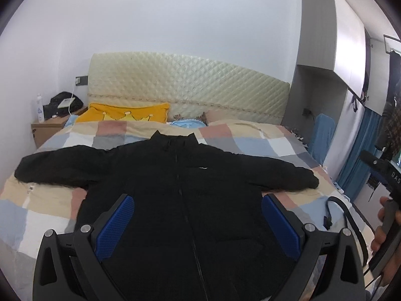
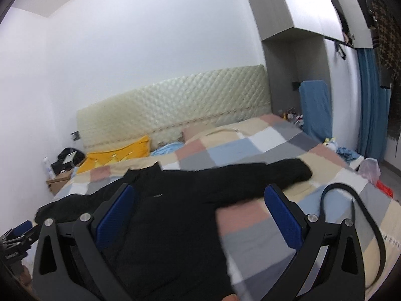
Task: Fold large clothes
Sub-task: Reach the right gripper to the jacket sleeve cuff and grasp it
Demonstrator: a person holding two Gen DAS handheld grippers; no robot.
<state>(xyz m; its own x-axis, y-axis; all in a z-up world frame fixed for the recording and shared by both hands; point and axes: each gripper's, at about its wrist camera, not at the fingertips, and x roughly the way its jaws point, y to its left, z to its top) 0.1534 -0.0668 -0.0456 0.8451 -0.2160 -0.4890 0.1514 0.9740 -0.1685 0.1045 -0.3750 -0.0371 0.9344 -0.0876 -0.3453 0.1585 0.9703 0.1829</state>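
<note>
Left wrist view: black jacket (image 1: 180,200) lies flat, front up, on the checked bed cover (image 1: 45,200), collar at 12 o'clock, hem toward the camera, sleeves spread along the 9–3 line. Left gripper (image 1: 198,225) hangs over the lower torso, jaws spread wide, nothing pinched, zipper running between them. Right wrist view: right gripper (image 2: 199,215) sits off the jacket's 3 o'clock side, jaws also spread and empty, right sleeve (image 2: 275,173) ahead at about 1 o'clock (so likely the nearer hand for that sleeve). Neither touches cloth, as far as visible.
</note>
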